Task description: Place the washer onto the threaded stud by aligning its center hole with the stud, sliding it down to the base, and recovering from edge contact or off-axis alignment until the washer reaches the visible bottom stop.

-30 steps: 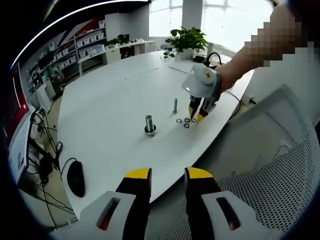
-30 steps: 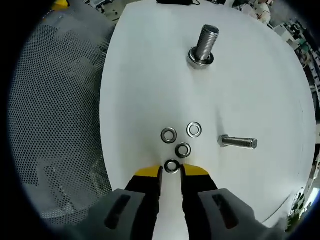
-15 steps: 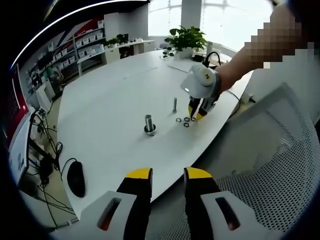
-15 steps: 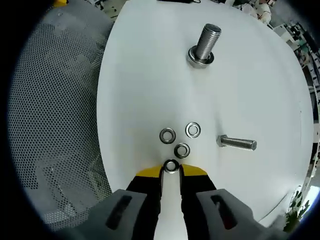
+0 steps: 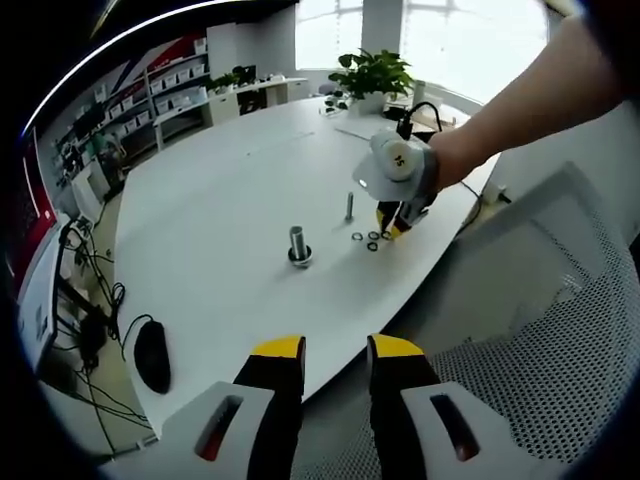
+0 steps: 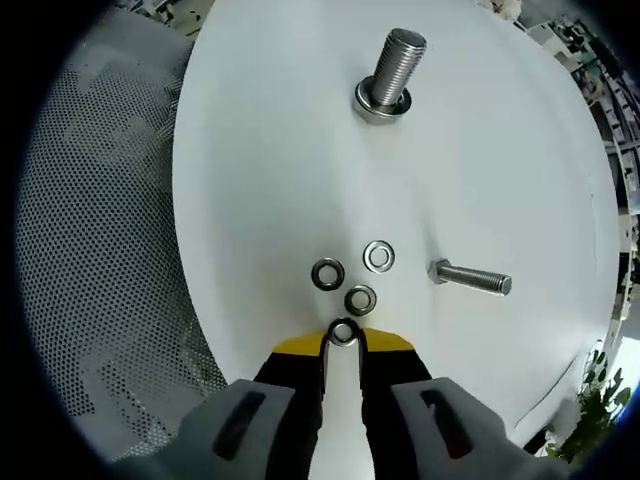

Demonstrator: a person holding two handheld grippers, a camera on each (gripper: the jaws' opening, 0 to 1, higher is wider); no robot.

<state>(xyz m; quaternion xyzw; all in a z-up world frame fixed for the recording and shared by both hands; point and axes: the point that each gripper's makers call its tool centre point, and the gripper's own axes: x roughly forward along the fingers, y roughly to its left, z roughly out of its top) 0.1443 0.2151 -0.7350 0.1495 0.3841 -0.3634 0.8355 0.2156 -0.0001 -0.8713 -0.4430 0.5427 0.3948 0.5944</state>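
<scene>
Two grippers are in use over a white surface (image 6: 260, 150), beside a mesh chair (image 6: 90, 250). The left gripper (image 5: 335, 352) is held back off the surface edge, its fingers parted with nothing between them. The right gripper (image 6: 343, 343) is down at the surface's near edge, its yellow-tipped fingers closed to a narrow gap on a washer (image 6: 343, 331), which sits pinched between the tips.

The upright threaded stud (image 6: 390, 68) stands well apart from that washer, further in on the surface, with a ring already seated at its base. A loose bolt (image 6: 470, 278) lies on its side near the cluster. Three spare washers (image 6: 358, 298) lie just beside the held one.

Risks, as judged: the hold is at the very tips on a thin, flat part, so it may slip or tilt on lifting. A tilted washer would meet the stud's threads off-axis and jam on its edge. The nearest spare washer could be dragged along.
</scene>
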